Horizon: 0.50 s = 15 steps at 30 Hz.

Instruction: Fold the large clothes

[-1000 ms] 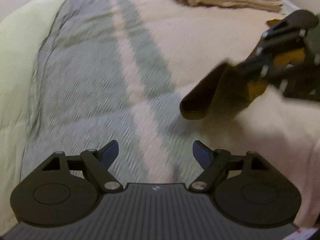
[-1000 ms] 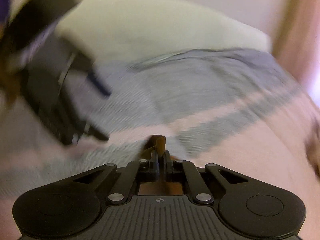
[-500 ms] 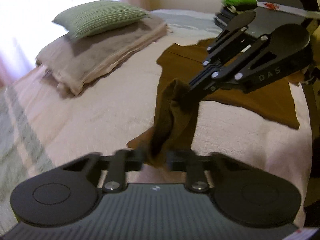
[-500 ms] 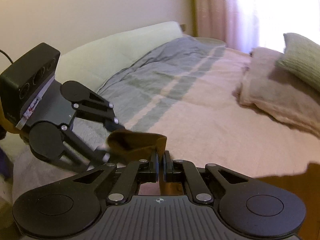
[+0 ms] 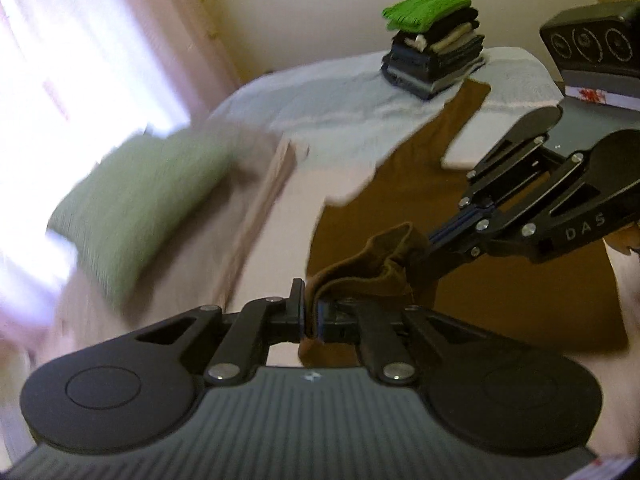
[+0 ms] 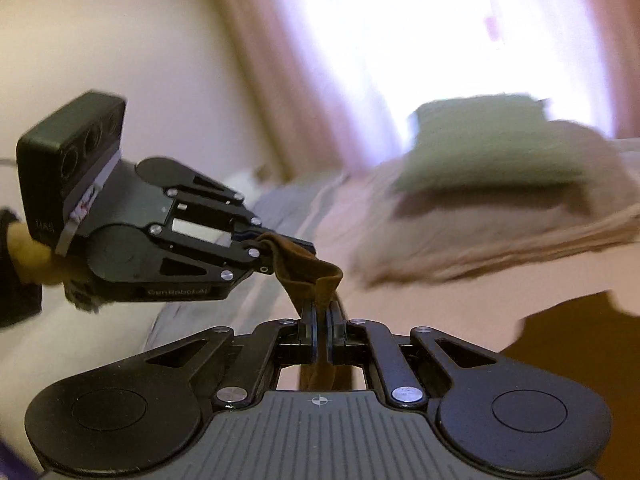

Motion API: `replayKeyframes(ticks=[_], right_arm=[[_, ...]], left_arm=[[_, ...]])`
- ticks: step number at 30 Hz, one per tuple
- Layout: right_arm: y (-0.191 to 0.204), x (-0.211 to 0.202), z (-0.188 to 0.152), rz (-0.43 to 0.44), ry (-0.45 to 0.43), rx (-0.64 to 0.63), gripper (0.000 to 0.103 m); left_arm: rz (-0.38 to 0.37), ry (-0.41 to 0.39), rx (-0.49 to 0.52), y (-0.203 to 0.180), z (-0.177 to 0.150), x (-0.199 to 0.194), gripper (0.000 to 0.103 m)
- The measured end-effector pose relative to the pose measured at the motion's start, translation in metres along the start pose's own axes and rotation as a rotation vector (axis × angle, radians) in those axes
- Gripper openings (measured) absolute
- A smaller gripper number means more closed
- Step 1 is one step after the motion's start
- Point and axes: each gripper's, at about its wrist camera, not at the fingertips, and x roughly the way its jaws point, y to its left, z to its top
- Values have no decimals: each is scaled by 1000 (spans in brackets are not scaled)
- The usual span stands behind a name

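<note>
A brown garment point(image 5: 500, 288) lies spread on the pale bed cover point(image 5: 280, 240), one narrow end lifted off it. In the left wrist view my left gripper point(image 5: 310, 314) is shut on that raised end point(image 5: 372, 264). My right gripper point(image 5: 434, 242) reaches in from the right and is shut on the same bunched end a short way along. From the right wrist view, my right gripper point(image 6: 320, 314) pinches the brown cloth point(image 6: 308, 276), which runs up to my left gripper point(image 6: 274, 248). The garment's body point(image 6: 580, 344) shows at the lower right.
A stack of folded clothes point(image 5: 434, 52) with a green piece on top stands at the bed's far end. A green pillow point(image 5: 136, 200) rests on a folded beige blanket point(image 5: 256, 200) by the bright curtained window point(image 6: 400, 40). A hand point(image 6: 32, 256) holds the left gripper.
The left gripper went from open over the striped cover to shut on the brown end that the right gripper held. Both grippers rose, rolled and swung toward the pillow side.
</note>
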Motion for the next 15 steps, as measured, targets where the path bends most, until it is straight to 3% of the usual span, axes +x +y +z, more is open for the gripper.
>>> replayKeyframes(ticks=[5,8,11,15], right_arm=[[-130,-54,50,-97,-78,60,1],[-213,-74,52,-188,-62,117,1],[-296,-76,23,-244,11,234,1],[-374,-59,-31,-297,150,421,1]], left_arm=[[-59,-62,31,-12,123,110,5],[-107,-65,-70,-23,160,174,22],[-35,0,-189,-31,147,208,23],[60,207,-387,-42,76,230,29]])
